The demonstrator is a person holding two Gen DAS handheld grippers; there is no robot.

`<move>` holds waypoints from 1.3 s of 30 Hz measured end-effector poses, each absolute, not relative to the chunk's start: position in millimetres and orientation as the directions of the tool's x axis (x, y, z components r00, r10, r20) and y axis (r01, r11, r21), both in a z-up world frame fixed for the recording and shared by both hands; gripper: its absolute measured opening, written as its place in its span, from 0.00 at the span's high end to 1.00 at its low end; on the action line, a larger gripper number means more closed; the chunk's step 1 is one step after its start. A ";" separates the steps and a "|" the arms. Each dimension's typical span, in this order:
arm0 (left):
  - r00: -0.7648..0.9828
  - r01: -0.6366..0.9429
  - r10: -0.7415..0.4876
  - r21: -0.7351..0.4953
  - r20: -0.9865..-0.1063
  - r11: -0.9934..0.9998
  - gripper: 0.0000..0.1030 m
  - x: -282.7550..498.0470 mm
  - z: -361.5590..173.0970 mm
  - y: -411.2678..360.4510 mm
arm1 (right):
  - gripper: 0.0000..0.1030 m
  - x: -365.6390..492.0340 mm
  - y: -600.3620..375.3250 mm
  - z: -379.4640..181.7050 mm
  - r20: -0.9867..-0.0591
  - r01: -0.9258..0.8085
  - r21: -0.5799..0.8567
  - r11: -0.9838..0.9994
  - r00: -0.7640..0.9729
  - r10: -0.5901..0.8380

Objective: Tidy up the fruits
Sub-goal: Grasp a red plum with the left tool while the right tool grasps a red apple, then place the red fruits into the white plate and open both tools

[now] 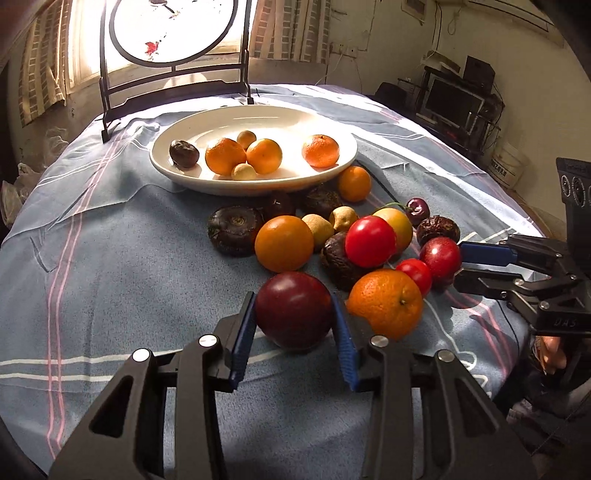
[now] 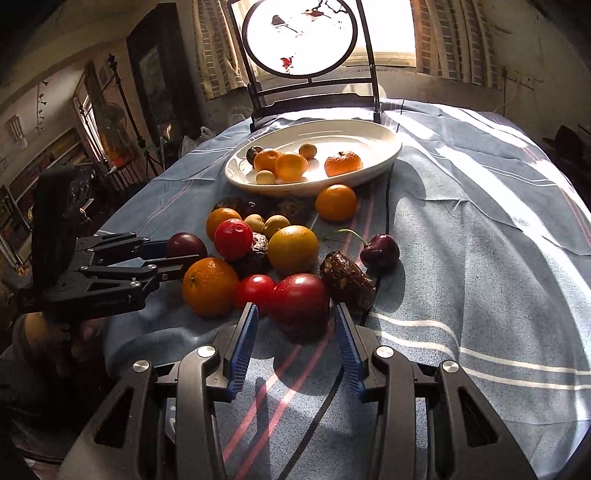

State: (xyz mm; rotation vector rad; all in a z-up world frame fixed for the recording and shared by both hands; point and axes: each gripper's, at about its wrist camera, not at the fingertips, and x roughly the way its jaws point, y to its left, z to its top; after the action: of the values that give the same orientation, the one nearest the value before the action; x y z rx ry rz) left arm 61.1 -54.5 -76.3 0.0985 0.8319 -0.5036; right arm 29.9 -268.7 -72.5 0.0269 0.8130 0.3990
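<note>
A white oval plate (image 1: 184, 177) (image 2: 384, 155) at the far side of the table holds three oranges, two small tan fruits and a dark one. A pile of oranges, red and dark fruits lies on the cloth in front of it. My left gripper (image 1: 294, 314) (image 2: 181, 258) has its blue pads against both sides of a dark red plum (image 1: 293, 308) (image 2: 185, 244) resting on the cloth. My right gripper (image 2: 295, 325) (image 1: 460, 264) is open, its fingers either side of a red plum (image 2: 299, 299) (image 1: 440, 256) without touching it.
A blue striped cloth (image 1: 110, 277) covers the round table. A dark stand with a round panel (image 1: 173, 33) rises behind the plate. An orange (image 1: 386, 302) lies just right of my left gripper. A cherry (image 2: 380, 251) and a dark wrinkled fruit (image 2: 347, 280) lie right of the pile.
</note>
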 end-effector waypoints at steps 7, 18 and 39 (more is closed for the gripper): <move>0.586 0.454 -0.398 -0.121 -0.706 0.883 0.62 46.2 -61.9 -35.9 | 0.46 45.6 -259.0 -81.5 -0.717 -0.327 0.172 0.929 0.605 0.346; 0.596 0.444 -0.417 -0.151 -0.686 0.883 0.62 47.4 -59.0 -28.8 | 0.64 35.5 -280.9 -61.8 -0.657 -0.321 0.259 0.911 0.633 0.410; 0.635 0.340 -0.325 -0.124 -0.701 0.932 0.62 199.8 -38.9 -46.0 | 0.64 222.2 -255.5 -24.6 -0.662 -0.264 0.278 0.924 0.644 0.383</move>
State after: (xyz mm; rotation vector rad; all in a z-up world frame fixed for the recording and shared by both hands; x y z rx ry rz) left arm 199.8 -46.0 -38.9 0.0205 0.7975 -0.3797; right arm 222.2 -255.5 -24.6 0.1611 0.7892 0.3701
